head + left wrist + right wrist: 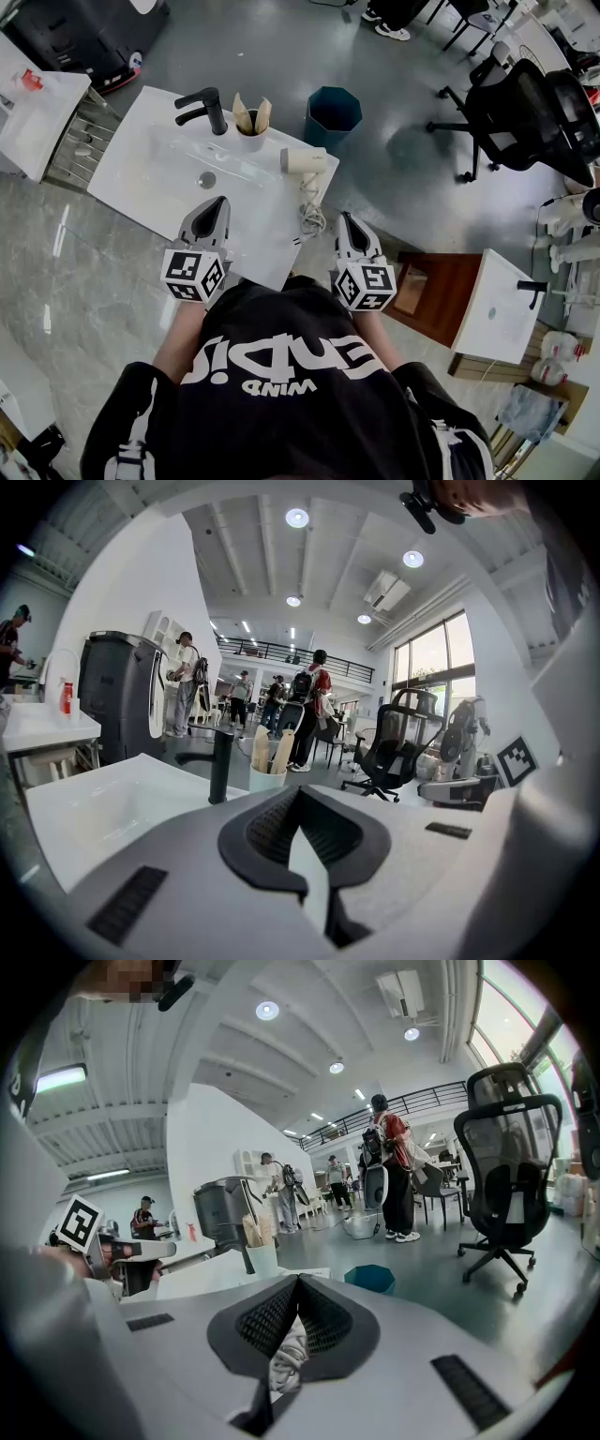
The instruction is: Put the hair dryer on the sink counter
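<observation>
While my left gripper [217,202] and right gripper [345,217] sit closed and empty, the dryer [305,161] lies on the counter [150,178]. It looks light, rigid and slick, so I'd grip the handle, minding the floppy cord [311,221].

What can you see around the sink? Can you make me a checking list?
Surface: white sink counter.
Job's things: hair dryer lies on the counter's right side.
Clutter: black faucet; cup holding wooden pieces.
Grippers: left gripper and right gripper both shut, holding nothing.
Cables: dryer's cord bundled at the counter's right edge.
Surroundings: teal bin; black office chair.
</observation>
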Tool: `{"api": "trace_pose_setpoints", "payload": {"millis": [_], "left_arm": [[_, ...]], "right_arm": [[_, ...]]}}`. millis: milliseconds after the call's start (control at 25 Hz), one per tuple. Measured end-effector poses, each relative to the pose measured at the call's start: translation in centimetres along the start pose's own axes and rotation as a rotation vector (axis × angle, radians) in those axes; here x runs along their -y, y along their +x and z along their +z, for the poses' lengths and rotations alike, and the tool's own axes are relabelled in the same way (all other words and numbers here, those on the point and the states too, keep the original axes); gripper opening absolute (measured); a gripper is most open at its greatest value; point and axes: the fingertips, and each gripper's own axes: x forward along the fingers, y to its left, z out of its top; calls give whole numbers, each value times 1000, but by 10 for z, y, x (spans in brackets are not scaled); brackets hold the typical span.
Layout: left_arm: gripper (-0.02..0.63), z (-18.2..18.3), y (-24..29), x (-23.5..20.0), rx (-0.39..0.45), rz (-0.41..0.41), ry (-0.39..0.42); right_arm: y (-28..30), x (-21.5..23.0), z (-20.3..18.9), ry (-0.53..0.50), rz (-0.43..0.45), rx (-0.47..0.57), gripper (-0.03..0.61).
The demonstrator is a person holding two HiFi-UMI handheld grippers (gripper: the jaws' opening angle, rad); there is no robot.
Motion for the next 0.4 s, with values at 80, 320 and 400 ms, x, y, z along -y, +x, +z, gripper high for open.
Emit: {"api": "trace_pose_setpoints", "payload": {"millis": [80, 320, 400], "left_arm": [[8, 0, 0, -2, 1, 4, -4], [9, 1, 0, -2, 1, 8, -10], [8, 1, -1, -2, 1, 7, -11]], "right_arm": [[1, 0, -1, 0, 1, -3, 23], [3, 1, -1, 2, 2, -10, 23], [4, 1, -1, 1, 4, -12, 23]]}}
